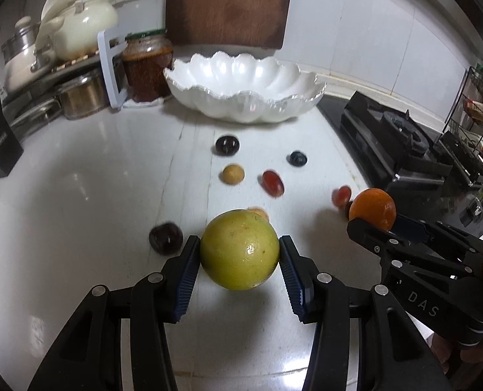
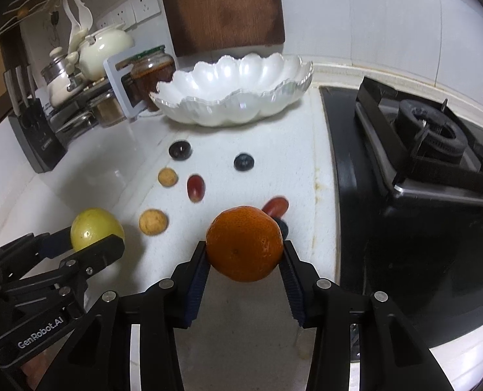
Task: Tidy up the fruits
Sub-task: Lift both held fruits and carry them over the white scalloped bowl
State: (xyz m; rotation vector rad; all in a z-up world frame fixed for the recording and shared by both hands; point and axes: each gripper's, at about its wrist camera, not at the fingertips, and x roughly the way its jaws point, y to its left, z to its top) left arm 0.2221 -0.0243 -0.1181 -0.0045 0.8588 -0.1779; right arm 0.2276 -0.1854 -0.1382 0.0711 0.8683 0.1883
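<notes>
The left tool (image 1: 240,254) is clamped on the green fruit (image 1: 240,249) and the right tool (image 2: 244,257) on the orange (image 2: 244,243), and the white bowl (image 1: 244,104) sits straight ahead at the back of the table (image 1: 78,179), past the small fruits.

Between the blue ribbed pads (image 1: 186,278) of the black left gripper (image 1: 240,260) sits a yellow-green fruit (image 1: 240,249) — between the right gripper's (image 2: 244,259) fingers, an orange mandarin (image 2: 244,243). Ahead of both fingers: pearly white bowl (image 1: 244,106), dark brown board (image 1: 228,6).
</notes>
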